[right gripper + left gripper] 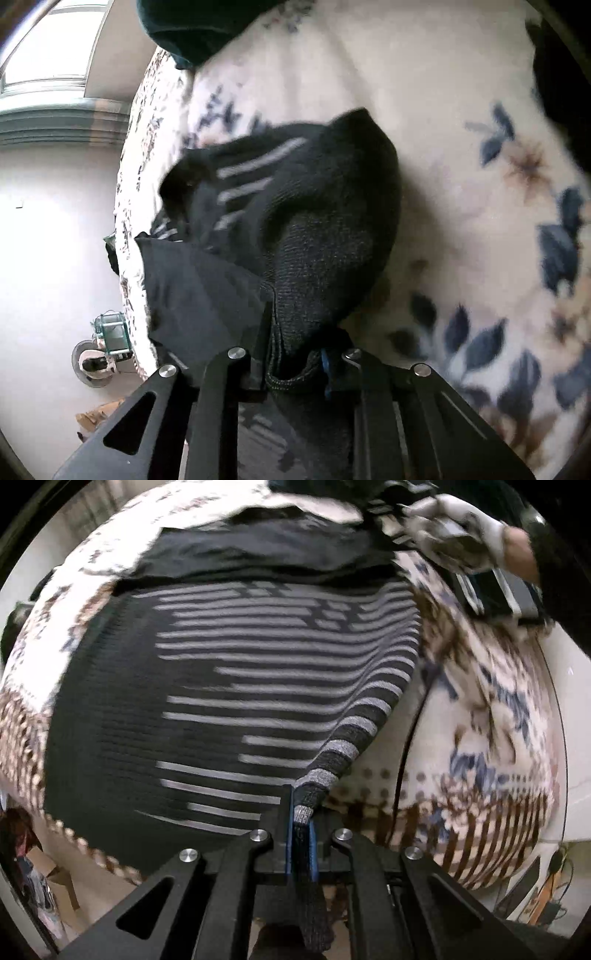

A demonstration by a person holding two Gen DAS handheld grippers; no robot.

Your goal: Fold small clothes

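In the left wrist view, the left gripper (pixel 301 825) is clamped on a corner of a black knitted garment (pixel 207 686) with grey stripes; the knit is pinched between the two blue-padded fingers (pixel 313 843) and a strip of it hangs down behind them. From that corner the garment stretches up and away, spread wide over a cream blanket (pixel 491 716) with blue and brown flowers and a brown striped border. A plain black cloth (pixel 258 554) lies beyond the striped knit, touching its far edge. At the upper right a hand in a white glove (pixel 458 531) holds the other gripper, whose dark body shows just beside the glove; this part is blurred. A pale floor (pixel 576 738) shows at the right past the blanket's edge. In the right wrist view, the right gripper (pixel 291 363) is closed on the same black garment (pixel 325 229), which bunches up in a rounded heap just ahead of the fingers, a few grey stripes showing on its left side. A smoother black cloth (pixel 195 291) sits against the heap at the left. Both rest on the flowered blanket (pixel 461 184), and a dark green cloth (pixel 192 26) lies at the top edge. To the left are a pale floor (pixel 44 258) and a window (pixel 48 44).
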